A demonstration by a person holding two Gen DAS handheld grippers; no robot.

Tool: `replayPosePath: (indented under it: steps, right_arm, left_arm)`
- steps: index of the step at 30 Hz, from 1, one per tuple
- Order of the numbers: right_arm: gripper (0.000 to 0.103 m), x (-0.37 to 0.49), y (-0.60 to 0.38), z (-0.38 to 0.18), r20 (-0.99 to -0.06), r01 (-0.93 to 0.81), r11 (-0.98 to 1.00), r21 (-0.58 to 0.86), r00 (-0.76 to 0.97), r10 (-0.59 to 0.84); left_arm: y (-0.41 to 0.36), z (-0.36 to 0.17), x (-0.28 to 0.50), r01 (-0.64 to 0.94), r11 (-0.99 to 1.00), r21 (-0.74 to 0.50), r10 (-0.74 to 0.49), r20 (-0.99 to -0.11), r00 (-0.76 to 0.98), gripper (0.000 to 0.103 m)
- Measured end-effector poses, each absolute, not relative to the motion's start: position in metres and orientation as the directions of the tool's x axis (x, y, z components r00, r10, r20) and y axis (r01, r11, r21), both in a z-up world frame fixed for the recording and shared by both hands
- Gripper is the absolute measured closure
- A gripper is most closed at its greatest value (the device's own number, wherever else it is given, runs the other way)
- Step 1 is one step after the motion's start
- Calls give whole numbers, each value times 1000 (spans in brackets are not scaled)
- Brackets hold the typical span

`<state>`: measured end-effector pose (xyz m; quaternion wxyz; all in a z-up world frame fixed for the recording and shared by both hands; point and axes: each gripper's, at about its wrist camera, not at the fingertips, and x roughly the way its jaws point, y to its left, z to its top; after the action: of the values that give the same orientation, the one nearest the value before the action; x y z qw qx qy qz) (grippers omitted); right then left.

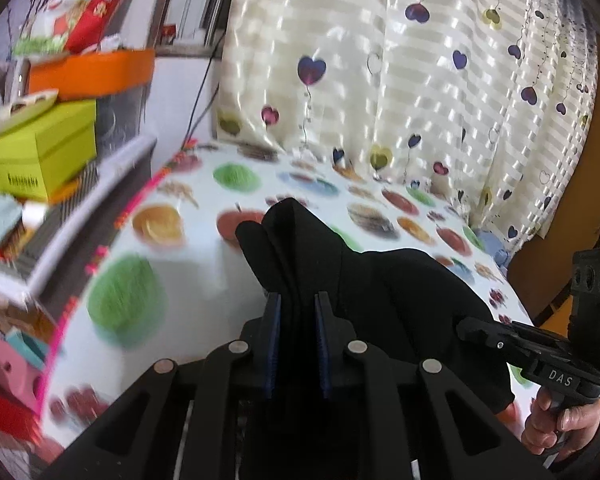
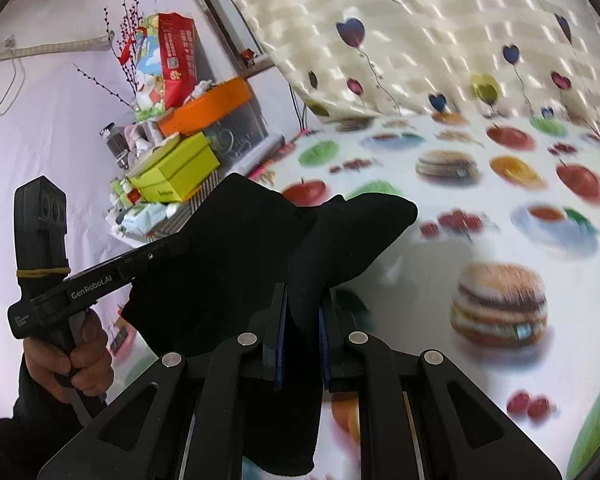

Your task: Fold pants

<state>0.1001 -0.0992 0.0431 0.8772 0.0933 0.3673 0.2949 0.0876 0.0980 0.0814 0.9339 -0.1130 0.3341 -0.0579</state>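
Note:
The black pants [image 1: 380, 292] hang bunched between both grippers above the table. My left gripper [image 1: 298, 300] is shut on a fold of the pants, with cloth sticking up past its fingertips. My right gripper [image 2: 304, 300] is shut on another fold of the pants [image 2: 236, 264], and cloth droops below its fingers. In the left wrist view the right gripper [image 1: 472, 326] reaches into the cloth from the right. In the right wrist view the left gripper [image 2: 172, 246] reaches into the cloth from the left. The lower part of the pants is hidden behind the gripper bodies.
The table [image 2: 480, 220] has a white cloth printed with fruit and burgers. A heart-patterned curtain [image 1: 400, 80] hangs behind it. To the left stand stacked green [image 1: 40, 160] and orange [image 1: 92, 72] boxes and clutter. A pink table edge trim [image 1: 100, 256] runs along the left.

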Motion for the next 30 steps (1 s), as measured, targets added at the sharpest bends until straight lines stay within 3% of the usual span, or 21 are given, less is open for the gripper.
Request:
replayPosePath:
  steps: [6,7,9,14,15,20,26,30]
  right_arm:
    - [90,128,-77,40,-580,-452,812,371,570,582]
    - [90,132,-74,37,-584,-452,813,367,568,580]
    - [90,138,-67,27,-598,-454,815,359,559,575]
    - [88,147,-67,0,-644,-432,828,357,529,553]
    - [87,149,-73,-7,-658,-413,834,366,519,546]
    - [60,152,-87,-22,-721,-344,866,363,485,495]
    - [58,133,-89,0,-707,-324,906,271,572,416]
    - [58,107,-78,9,-676,-389,880,273,573,463]
  left_arm:
    - [120,78,121,31,978,-208,-153,-605,781,86]
    - [123,75,125,25,979,-202,-146,-607,781,87]
    - [130,66,133,13,983,-183,-124,-610,783,101]
    - [143,45,135,-18,983,-183,-107,-649,753,102]
    - [143,38,135,-25,984,-176,-100,-665,740,102]
    - [147,27,122,-44,983,-180,-94,-690,717,102]
    - [137,46,96,-19,977,-211,-123,-641,758,102]
    - [121,43,87,17,981,-194,-140,-643,753,101]
